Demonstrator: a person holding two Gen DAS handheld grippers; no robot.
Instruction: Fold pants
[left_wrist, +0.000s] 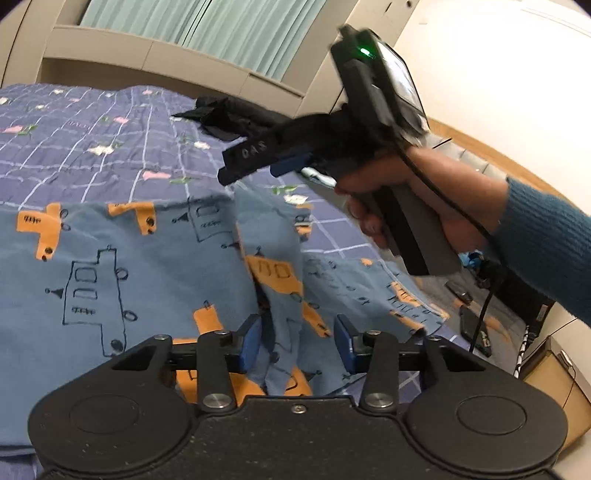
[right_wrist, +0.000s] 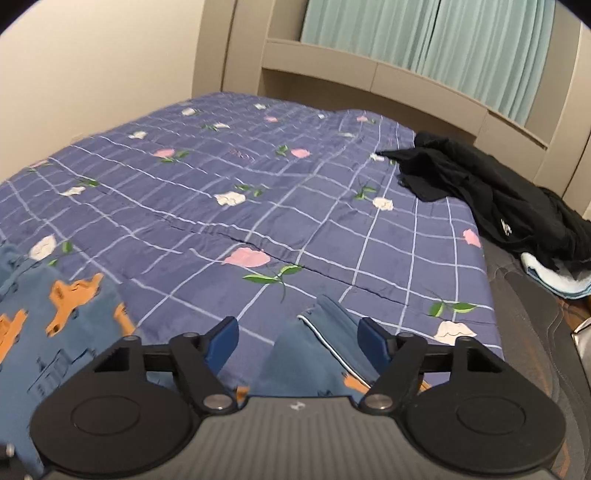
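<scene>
The blue pants (left_wrist: 122, 266) with orange and black prints lie spread on the purple checked bedspread (left_wrist: 92, 140). My left gripper (left_wrist: 295, 347) is open, low over a bunched fold of the pants between its blue pads. My right gripper (left_wrist: 258, 164) shows in the left wrist view, held in a hand above the pants' far edge. In the right wrist view my right gripper (right_wrist: 297, 341) is open, with a pants edge with white piping (right_wrist: 314, 354) rising between its jaws. More of the pants (right_wrist: 55, 332) lies at the left.
A heap of black clothes (right_wrist: 495, 199) lies at the bed's far right corner, over a light blue towel (right_wrist: 550, 277). A beige headboard (right_wrist: 369, 70) and green curtains stand behind. The bed's right edge (right_wrist: 524, 314) drops to the floor with clutter (left_wrist: 476, 325).
</scene>
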